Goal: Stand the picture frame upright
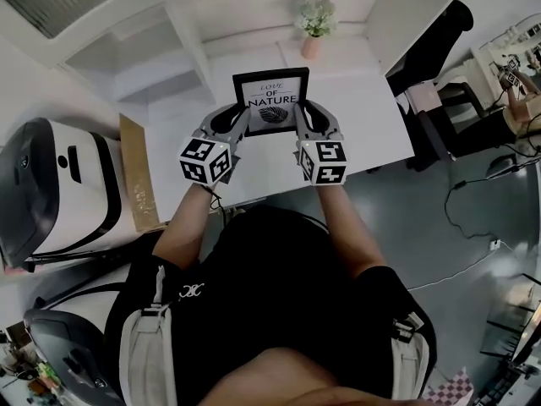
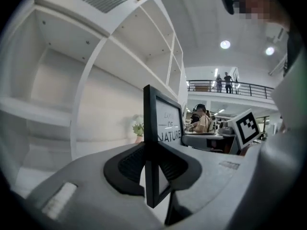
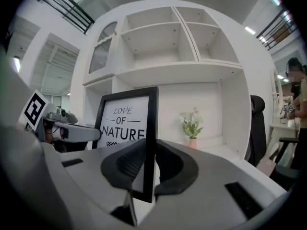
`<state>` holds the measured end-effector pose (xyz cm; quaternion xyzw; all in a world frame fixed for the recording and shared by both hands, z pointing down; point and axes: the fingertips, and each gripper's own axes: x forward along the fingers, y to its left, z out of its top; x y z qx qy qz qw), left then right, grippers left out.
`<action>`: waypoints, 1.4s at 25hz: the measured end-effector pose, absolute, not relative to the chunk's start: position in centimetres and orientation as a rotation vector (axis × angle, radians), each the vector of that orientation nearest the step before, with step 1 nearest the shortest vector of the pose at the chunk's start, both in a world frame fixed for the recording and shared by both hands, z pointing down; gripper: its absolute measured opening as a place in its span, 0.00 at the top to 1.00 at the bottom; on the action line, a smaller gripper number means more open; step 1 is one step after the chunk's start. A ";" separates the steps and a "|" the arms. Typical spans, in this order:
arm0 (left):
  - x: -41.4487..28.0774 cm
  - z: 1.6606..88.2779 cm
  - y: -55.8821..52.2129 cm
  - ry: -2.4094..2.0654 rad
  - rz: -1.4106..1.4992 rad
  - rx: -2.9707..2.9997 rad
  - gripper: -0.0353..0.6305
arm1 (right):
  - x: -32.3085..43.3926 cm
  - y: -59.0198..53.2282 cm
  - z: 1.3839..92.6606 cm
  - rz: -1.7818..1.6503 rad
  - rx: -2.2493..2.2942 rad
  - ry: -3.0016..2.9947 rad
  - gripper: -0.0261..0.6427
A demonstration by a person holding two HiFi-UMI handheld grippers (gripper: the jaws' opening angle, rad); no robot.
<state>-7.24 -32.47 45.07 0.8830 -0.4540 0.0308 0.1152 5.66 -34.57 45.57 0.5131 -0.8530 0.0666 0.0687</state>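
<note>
On the left, the left gripper (image 1: 240,122) is clamping the left edge of the picture frame (image 1: 270,98), its fingers (image 2: 125,166) pressing on both sides of the black border. The picture frame is being held upright between the two grippers over the white bench (image 1: 372,129), printed face toward the person; whether its lower edge is touching the bench cannot be told. The right gripper (image 1: 303,122) is gripping the frame's right edge the same way. Further right and back, a potted plant (image 1: 315,24) is standing by the white shelving (image 1: 152,57).

Black picture frame (image 1: 270,100), white lettered face, upright
</note>
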 end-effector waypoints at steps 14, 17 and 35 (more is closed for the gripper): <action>-15.7 45.0 -31.5 -1.591 0.157 2.528 0.82 | -3.4 -35.7 46.1 0.206 1.352 -2.671 0.86; -18.0 45.5 -31.3 -1.626 0.158 2.492 0.82 | -5.8 -35.8 46.4 0.206 1.306 -2.682 0.86; -26.1 53.0 -35.8 -1.580 0.248 2.373 0.82 | -14.0 -40.3 53.7 0.300 1.266 -2.578 0.86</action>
